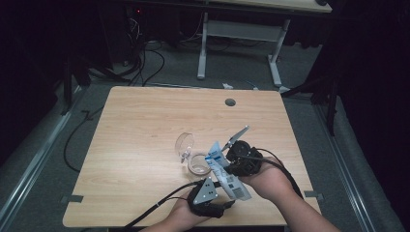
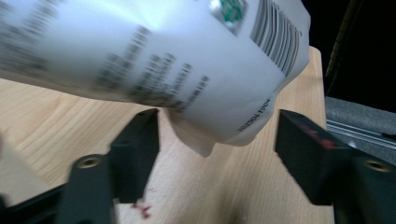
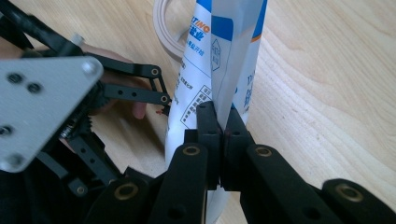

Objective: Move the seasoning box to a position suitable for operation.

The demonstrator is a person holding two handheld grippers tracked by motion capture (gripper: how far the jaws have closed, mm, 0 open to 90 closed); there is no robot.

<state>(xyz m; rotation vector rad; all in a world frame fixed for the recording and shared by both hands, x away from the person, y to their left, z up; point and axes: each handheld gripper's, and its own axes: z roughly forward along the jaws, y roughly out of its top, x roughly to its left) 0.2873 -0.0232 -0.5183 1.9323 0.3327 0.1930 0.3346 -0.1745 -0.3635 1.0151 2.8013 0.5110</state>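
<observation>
My right tool [image 3: 223, 125] pinches the glossy, flat plastic pouch [image 1: 226, 173], long axis slanting toward the clear jar [image 1: 197, 163]; my left tool [image 2: 217, 140] gapes wide.

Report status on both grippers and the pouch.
Right gripper shut on white-and-blue printed plastic pouch. Left gripper open, pouch's corner between its fingers, untouched. Clear glass jar with hinged lid open, beside pouch.

The right hand-held gripper [image 3: 223, 122] pinches a fold of the white and blue bag [image 3: 219, 60] tight between its two black jaws. The left hand-held gripper [image 3: 156, 85] sits just beside the bag, over the wooden bench [image 3: 327, 84].
</observation>
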